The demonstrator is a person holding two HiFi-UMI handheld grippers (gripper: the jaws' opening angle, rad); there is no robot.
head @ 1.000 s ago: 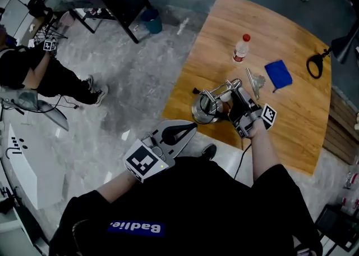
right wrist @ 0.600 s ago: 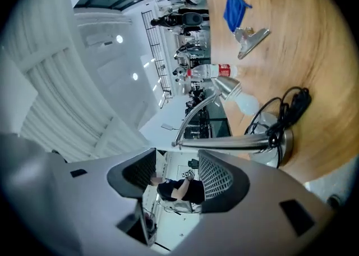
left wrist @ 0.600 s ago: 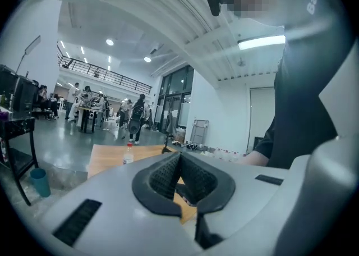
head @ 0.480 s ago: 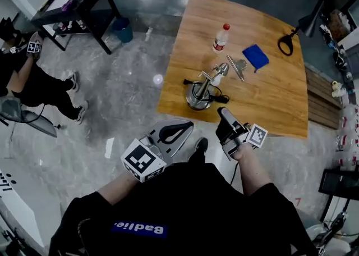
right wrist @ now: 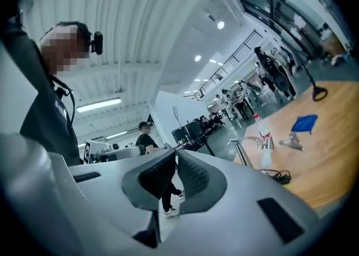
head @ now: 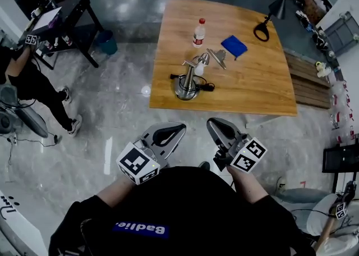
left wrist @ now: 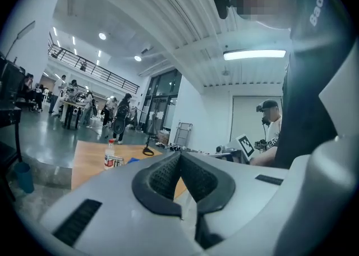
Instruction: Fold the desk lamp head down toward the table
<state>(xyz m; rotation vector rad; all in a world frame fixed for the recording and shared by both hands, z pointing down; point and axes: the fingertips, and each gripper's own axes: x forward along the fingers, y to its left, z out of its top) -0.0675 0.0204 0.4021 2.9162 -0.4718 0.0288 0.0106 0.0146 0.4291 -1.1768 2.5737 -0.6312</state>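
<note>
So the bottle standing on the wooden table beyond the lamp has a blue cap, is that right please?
Not quite: the bottle has a red cap, as the head view shows. It does stand on the wooden table beyond the lamp.

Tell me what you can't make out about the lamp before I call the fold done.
Head angle of the desk lamp: too small in the head view.
Lamp base: in the right gripper view, hidden behind the right gripper, whose jaws are closing on nothing.
Whole lamp: in the left gripper view, apparently behind the left gripper; only the bottle shows.
</note>
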